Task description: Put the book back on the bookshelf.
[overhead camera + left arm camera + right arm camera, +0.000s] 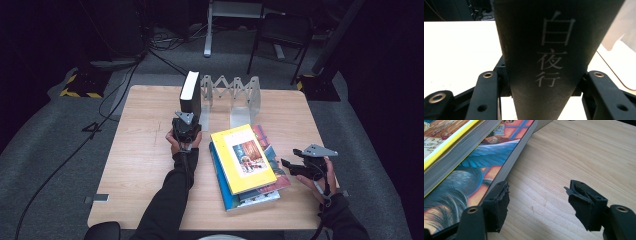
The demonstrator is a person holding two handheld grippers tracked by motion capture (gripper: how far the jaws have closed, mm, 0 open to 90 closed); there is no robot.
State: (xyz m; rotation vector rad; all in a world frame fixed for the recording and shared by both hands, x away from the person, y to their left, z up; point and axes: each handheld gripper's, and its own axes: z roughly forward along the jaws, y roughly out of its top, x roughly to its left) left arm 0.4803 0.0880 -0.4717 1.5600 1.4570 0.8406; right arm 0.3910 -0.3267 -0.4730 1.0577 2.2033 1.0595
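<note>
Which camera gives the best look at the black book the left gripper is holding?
The high view: it shows the whole black book upright by the metal rack, held by the left gripper. The left gripper view shows its dark spine with pale characters, close up between the jaws.

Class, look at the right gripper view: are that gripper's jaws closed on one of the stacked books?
No. The right gripper has its jaws apart over bare table, just beside the stacked books.
</note>
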